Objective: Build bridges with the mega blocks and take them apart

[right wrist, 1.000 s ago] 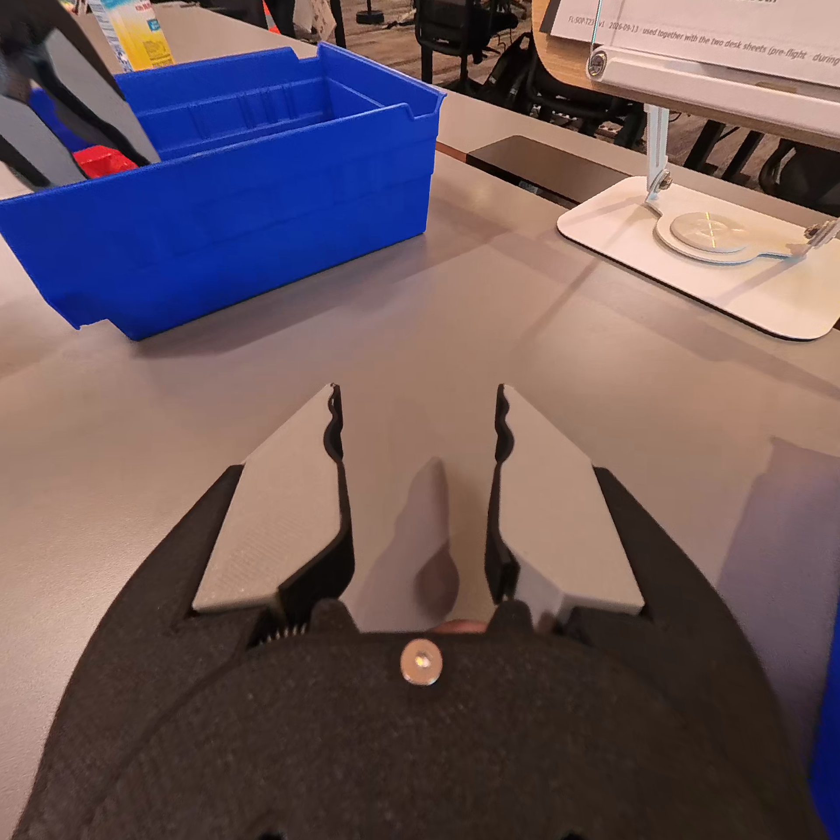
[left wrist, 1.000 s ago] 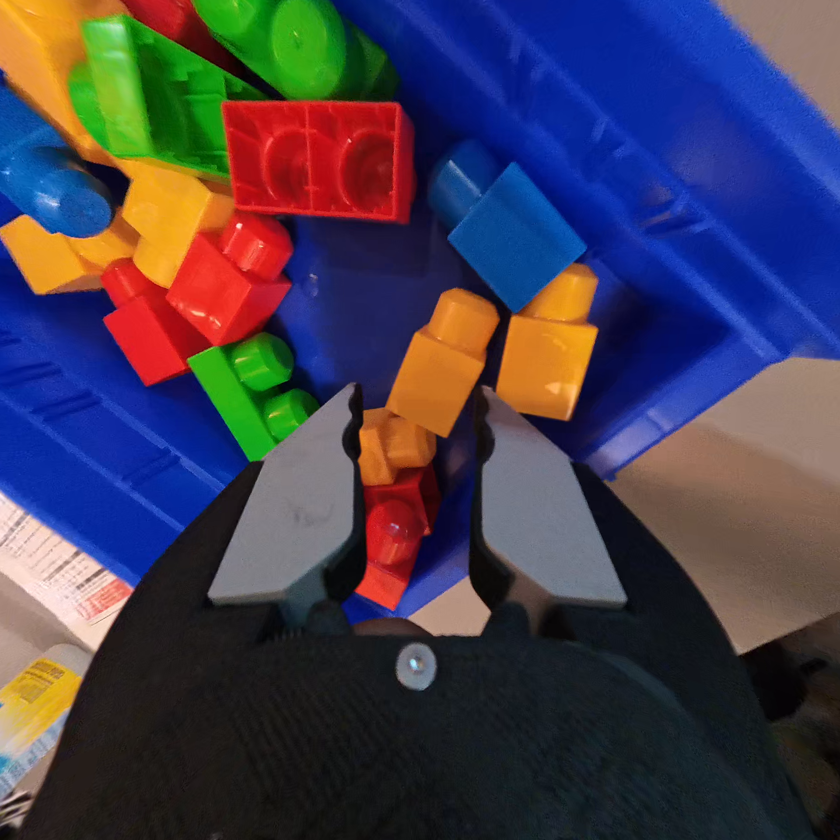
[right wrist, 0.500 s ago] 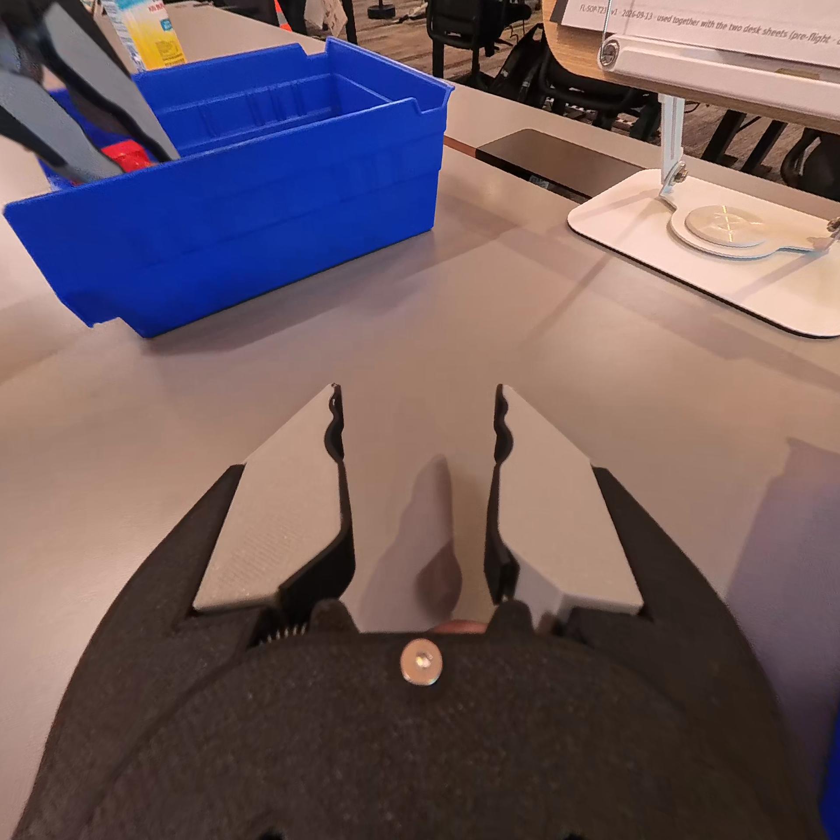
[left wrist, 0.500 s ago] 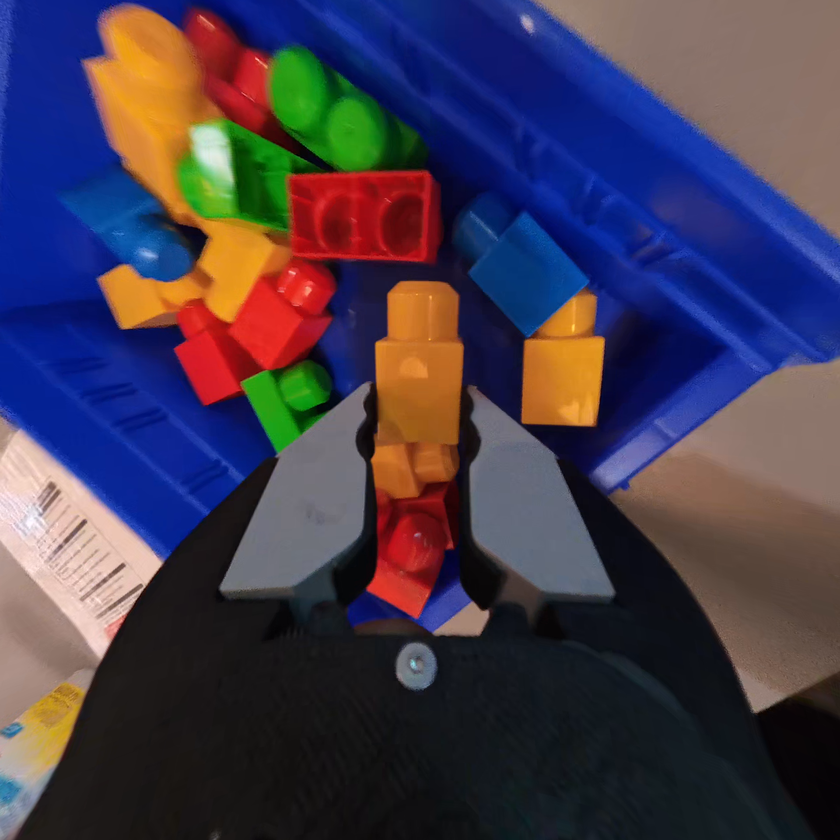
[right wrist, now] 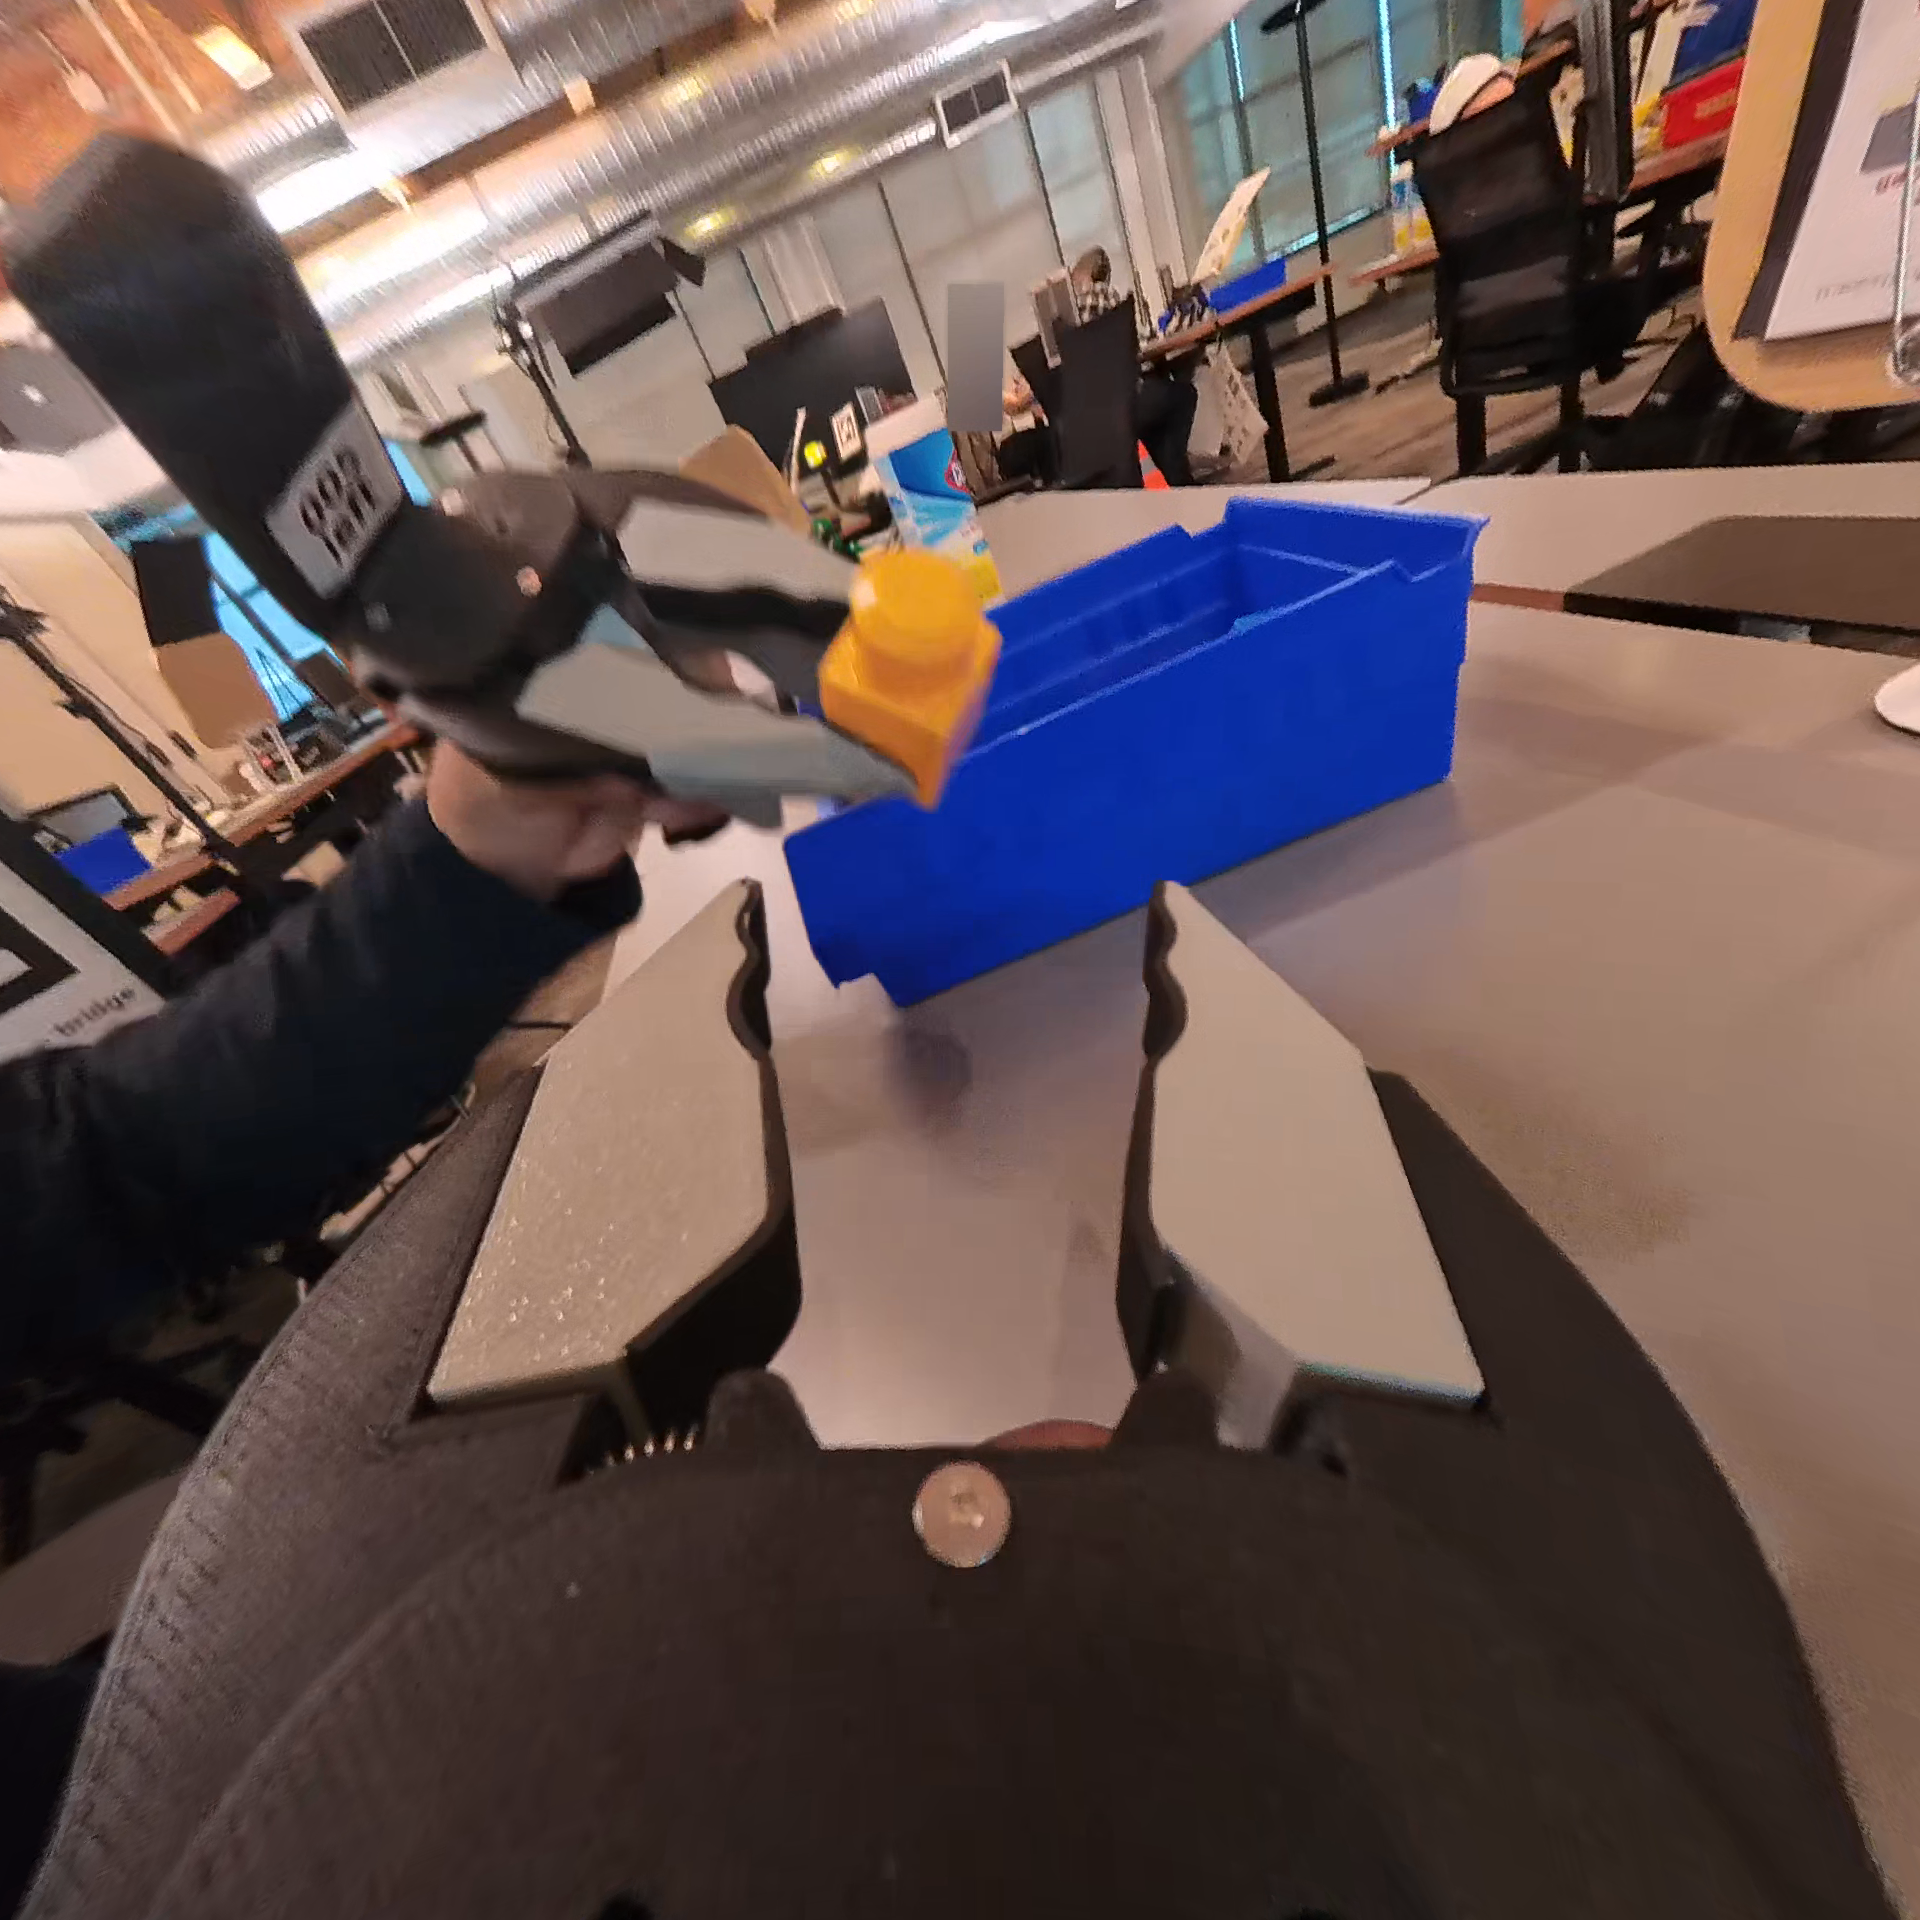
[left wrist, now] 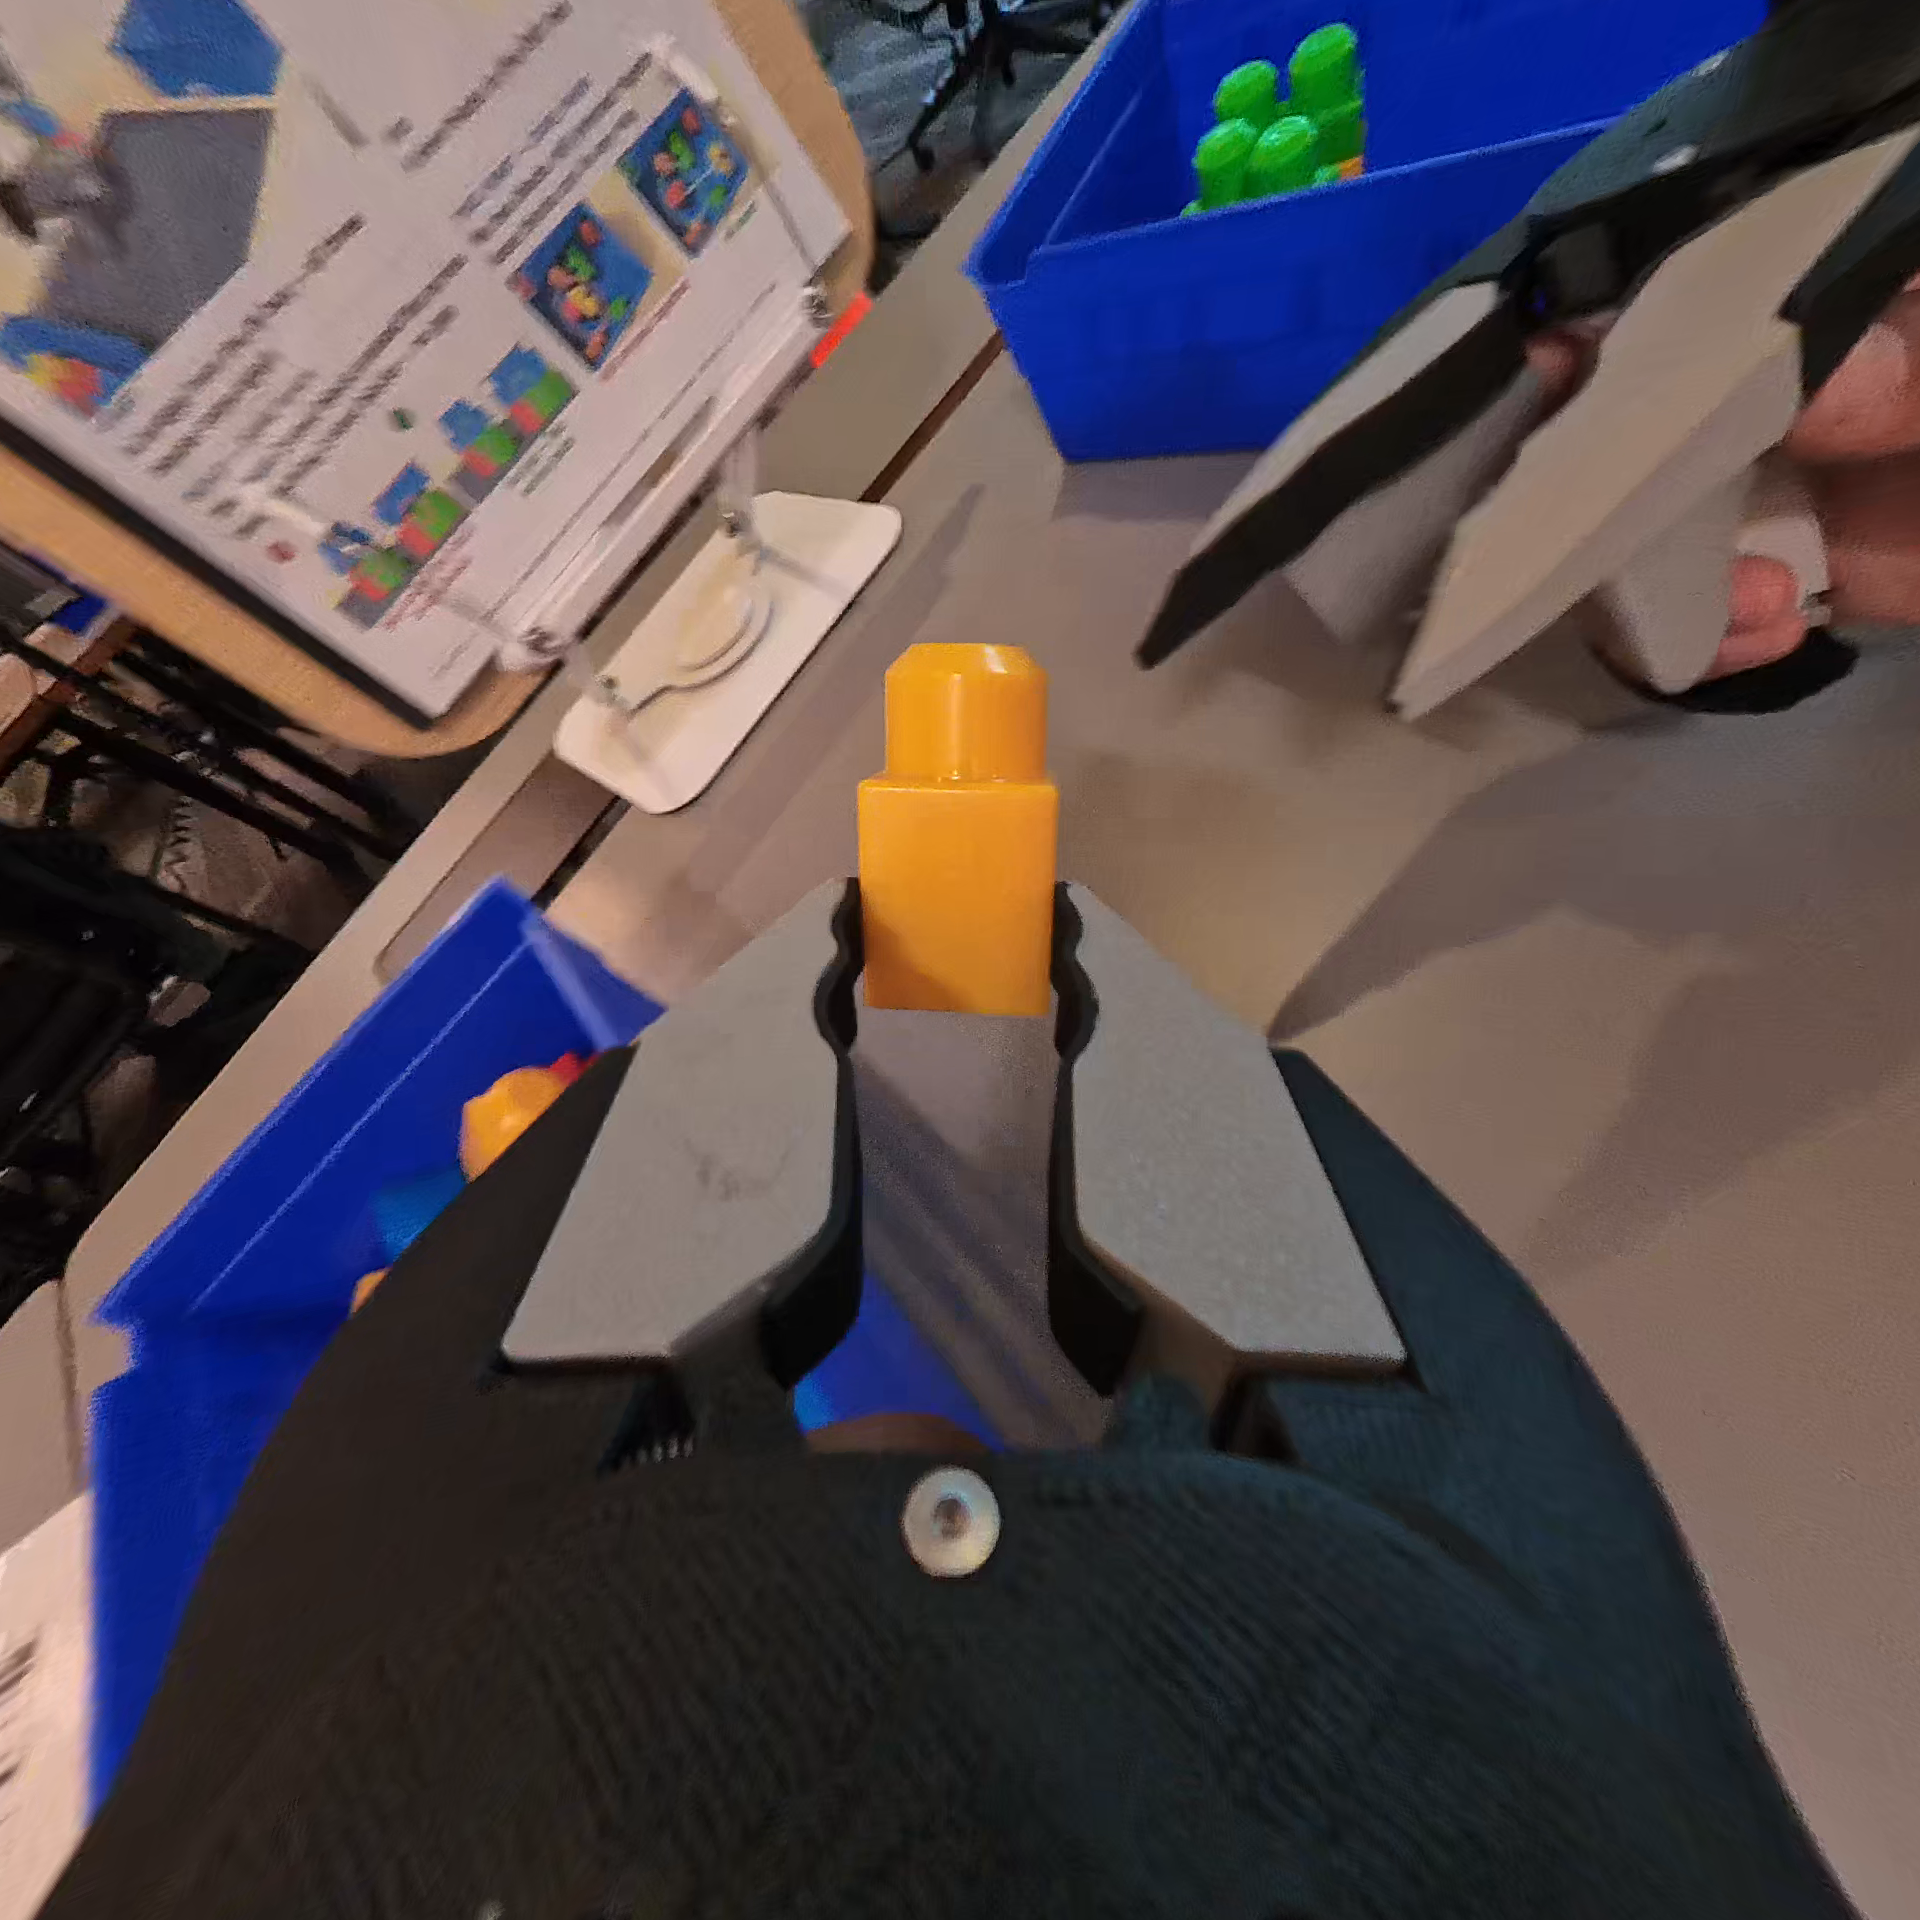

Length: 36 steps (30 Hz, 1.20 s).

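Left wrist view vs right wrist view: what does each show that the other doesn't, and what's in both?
Left wrist only: the pads pressed on both sides of the orange block, an instruction sheet on a white stand, and a second blue bin holding green blocks.

Right wrist only: the right tongs from behind, open and empty, the sleeve behind the left tongs, and the office beyond.

Both: the orange block in the left tongs, the blue bin it came from, the right tongs and the grey table.
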{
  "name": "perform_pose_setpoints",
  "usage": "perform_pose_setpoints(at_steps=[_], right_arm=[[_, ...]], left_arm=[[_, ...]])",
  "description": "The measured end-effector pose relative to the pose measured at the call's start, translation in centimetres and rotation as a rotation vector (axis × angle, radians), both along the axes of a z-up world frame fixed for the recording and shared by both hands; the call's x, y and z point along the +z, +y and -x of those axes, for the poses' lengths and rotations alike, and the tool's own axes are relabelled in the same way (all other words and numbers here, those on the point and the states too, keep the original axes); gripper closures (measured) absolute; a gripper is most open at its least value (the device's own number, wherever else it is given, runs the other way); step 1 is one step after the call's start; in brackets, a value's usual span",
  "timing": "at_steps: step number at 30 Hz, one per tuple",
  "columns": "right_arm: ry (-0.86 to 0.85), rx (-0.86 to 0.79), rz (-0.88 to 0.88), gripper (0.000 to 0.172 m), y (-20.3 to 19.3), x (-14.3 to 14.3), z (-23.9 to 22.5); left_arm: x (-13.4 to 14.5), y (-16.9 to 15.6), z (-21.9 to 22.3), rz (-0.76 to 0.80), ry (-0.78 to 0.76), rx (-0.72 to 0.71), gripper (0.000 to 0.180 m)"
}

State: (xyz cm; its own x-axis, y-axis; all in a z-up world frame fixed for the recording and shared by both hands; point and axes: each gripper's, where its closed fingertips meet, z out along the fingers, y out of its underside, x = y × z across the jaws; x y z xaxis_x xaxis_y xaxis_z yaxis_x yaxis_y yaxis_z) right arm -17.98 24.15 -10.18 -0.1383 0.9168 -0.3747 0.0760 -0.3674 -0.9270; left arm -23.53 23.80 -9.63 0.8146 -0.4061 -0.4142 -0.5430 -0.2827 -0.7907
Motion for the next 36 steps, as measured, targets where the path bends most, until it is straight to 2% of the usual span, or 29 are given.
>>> perform_pose_setpoints(at_steps=[5, 9, 11, 15, 19, 21, 23, 25, 27, 30, 31, 33, 36], right_arm=[[-0.003, -0.028, 0.044, 0.104, 0.7, 0.1, -0.3], [-0.116, -0.061, 0.066, 0.131, 1.7, -2.5, 0.0], [-0.124, -0.064, 0.061, 0.137, 1.8, -2.8, 0.0], [-0.212, -0.120, -0.043, 0.138, 2.6, -3.8, -0.3], [-0.384, -0.272, -0.258, 0.138, 5.2, -5.5, -1.3], [-0.519, -0.297, -0.324, 0.138, 6.1, -7.4, -1.9], [-0.609, -0.269, -0.311, 0.137, 6.0, -9.2, -2.0], [-0.660, -0.240, -0.275, 0.138, 5.7, -10.7, -1.9], [-0.707, -0.233, -0.289, 0.140, 5.7, -11.7, -2.0], [-0.739, -0.240, -0.353, 0.135, 5.8, -12.2, -1.9], [-0.737, -0.241, -0.364, 0.133, 5.7, -12.2, -1.8], [-0.727, -0.239, -0.377, 0.130, 5.5, -12.0, -1.7], [-0.711, -0.245, -0.393, 0.129, 5.5, -11.6, -1.6]], left_arm=[[-3.5, 1.9, -4.9, 0.016, 0.030, -0.036, 0.147], [-3.9, 2.8, -6.1, -0.019, 0.008, -0.013, 0.147], [-4.3, 3.1, -6.0, -0.014, 0.022, 0.015, 0.146], [-5.4, 3.0, -6.0, 0.031, -0.002, 0.037, 0.147], [-5.0, 1.2, -4.9, 0.115, -0.156, 0.084, 0.138], [-3.2, -0.2, -3.4, 0.106, -0.198, 0.095, 0.136], [-0.8, -1.4, -0.7, 0.064, -0.207, 0.134, 0.138], [0.5, -2.6, 2.0, 0.087, -0.200, 0.144, 0.140], [-0.5, -4.3, 4.6, 0.226, -0.152, 0.127, 0.140], [-3.7, -6.3, 9.1, 0.419, -0.023, 0.127, 0.137], [-3.6, -6.3, 9.3, 0.421, -0.082, 0.100, 0.133], [-3.9, -6.4, 10.5, 0.474, -0.163, 0.108, 0.141], [-4.0, -6.1, 12.1, 0.476, -0.125, 0.133, 0.137]])
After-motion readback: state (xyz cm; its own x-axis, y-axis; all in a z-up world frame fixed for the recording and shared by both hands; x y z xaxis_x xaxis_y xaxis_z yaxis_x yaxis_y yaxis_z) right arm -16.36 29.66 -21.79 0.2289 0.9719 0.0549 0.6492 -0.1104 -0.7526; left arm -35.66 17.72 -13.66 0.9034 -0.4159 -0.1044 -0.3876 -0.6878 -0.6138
